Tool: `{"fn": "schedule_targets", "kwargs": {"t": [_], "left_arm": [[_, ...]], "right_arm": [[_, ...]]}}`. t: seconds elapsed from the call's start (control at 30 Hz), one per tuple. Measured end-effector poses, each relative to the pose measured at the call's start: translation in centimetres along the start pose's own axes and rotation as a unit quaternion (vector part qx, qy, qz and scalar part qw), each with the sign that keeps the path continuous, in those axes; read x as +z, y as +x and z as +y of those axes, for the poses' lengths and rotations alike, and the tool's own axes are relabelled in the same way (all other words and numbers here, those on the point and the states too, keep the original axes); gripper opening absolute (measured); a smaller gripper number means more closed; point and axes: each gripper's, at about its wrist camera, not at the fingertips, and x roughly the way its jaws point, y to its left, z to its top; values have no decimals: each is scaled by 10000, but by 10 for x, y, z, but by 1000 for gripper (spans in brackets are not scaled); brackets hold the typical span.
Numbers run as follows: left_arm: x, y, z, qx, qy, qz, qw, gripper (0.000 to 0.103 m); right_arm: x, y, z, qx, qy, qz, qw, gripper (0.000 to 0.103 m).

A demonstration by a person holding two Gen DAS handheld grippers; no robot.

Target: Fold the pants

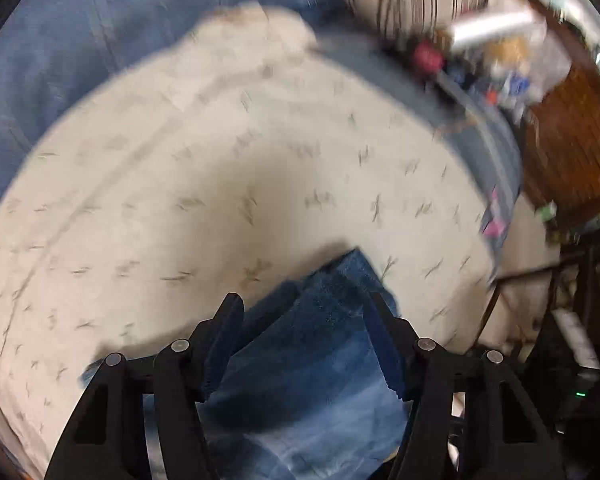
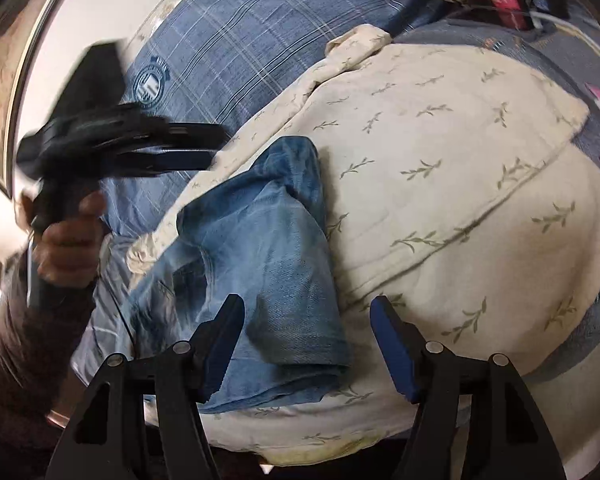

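Cream leaf-print quilt point(image 2: 440, 168) spread over blue plaid bedding point(image 2: 236, 40). Folded blue denim pants point(image 2: 268, 248) lying on quilt near its front edge. Left gripper point(image 1: 306, 312) above pants, fingers apart, denim between without contact. Right gripper point(image 2: 306, 312) fingers apart over pants' edge, gripping nothing.

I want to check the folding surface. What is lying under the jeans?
The jeans lie on a cream leaf-print quilt, over a blue plaid bedcover. Anything directly beneath the denim is covered.
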Motion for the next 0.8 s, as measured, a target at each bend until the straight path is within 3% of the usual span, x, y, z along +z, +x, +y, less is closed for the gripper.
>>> {"fn": "schedule_targets", "kwargs": {"t": [0.03,0.1,0.13,0.2,0.27,0.37,0.43,0.47,0.53,0.57,0.63,0.67,0.73,0.8], "left_arm": [[2,12,-4,123,122,164,9997,61],[11,26,-15,525,347,176,9979,59],[13,29,-19,568,398,135,9975,50],[15,28,-20,270,218,120,9993,41],[15,32,-18,229,103,138,9996,42],[19,42,-10,128,-80,153,9998,44],[12,24,-3,-29,-224,-3,9997,36],[11,20,5,10,-298,-148,9994,34],[-2,-9,21,-28,-470,-579,9972,35],[-12,-25,31,-78,-590,-772,9952,36],[-35,-46,52,-286,-946,-1030,9898,57],[-45,-51,58,-414,-1106,-1090,9870,62],[-71,-52,67,-773,-1321,-1158,9814,65],[-86,-45,67,-930,-1390,-1104,9797,65]], "right_arm": [[1,1,1,-40,-69,-10,10000,59],[3,4,3,-149,-238,-55,9996,26],[2,6,4,-158,-295,2,9994,25],[0,-1,16,-234,-559,5,9982,20],[-9,-7,24,-237,-725,101,9970,20],[-24,11,14,-762,-945,458,9915,22],[-22,5,5,-509,-575,363,9964,23],[-19,-2,7,-480,-574,295,9968,30],[-16,-19,13,-451,-622,55,9970,31],[-15,-30,16,-358,-600,-34,9976,39],[-17,-48,21,-13,-499,-193,9986,55],[-17,-51,23,245,-413,-218,9986,62],[-21,-51,29,942,-136,-111,9954,66],[-27,-38,35,1374,66,99,9904,67]]}}
